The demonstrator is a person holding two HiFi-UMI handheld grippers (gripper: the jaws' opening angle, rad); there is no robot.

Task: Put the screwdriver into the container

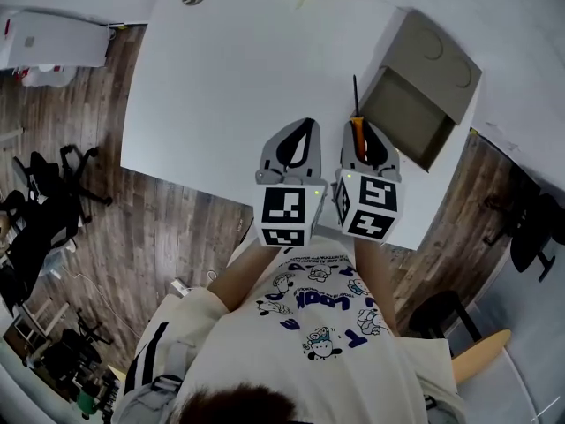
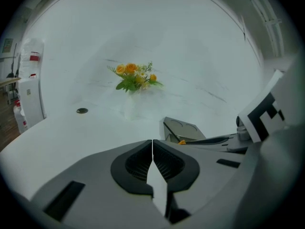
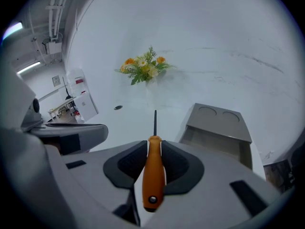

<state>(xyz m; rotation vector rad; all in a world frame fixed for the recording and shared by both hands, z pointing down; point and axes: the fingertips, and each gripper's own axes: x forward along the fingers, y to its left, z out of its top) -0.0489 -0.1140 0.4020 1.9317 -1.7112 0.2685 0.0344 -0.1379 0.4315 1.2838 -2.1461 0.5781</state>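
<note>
Left gripper: the grey two-jaw left gripper with black ribbed pads (image 1: 305, 125) points forward, away from the torso. Its jaws are pressed together at the tips with nothing between them (image 2: 152, 149).
Right gripper: the matching grey right gripper (image 1: 359, 127) points the same way. Its jaws are clamped on the orange handle of a screwdriver with a thin dark shaft (image 3: 153, 173), which lies along the jaws with the shaft reaching past the tips.
Marker cubes: a black-and-white square-marker cube sits at the rear of each gripper, left (image 1: 284, 212) and right (image 1: 369, 206).
Spacing: the grippers sit side by side, just beside each other.
Arms: the bare left forearm (image 1: 253, 270) and bare right forearm (image 1: 378, 272) both reach forward, roughly parallel.
</note>
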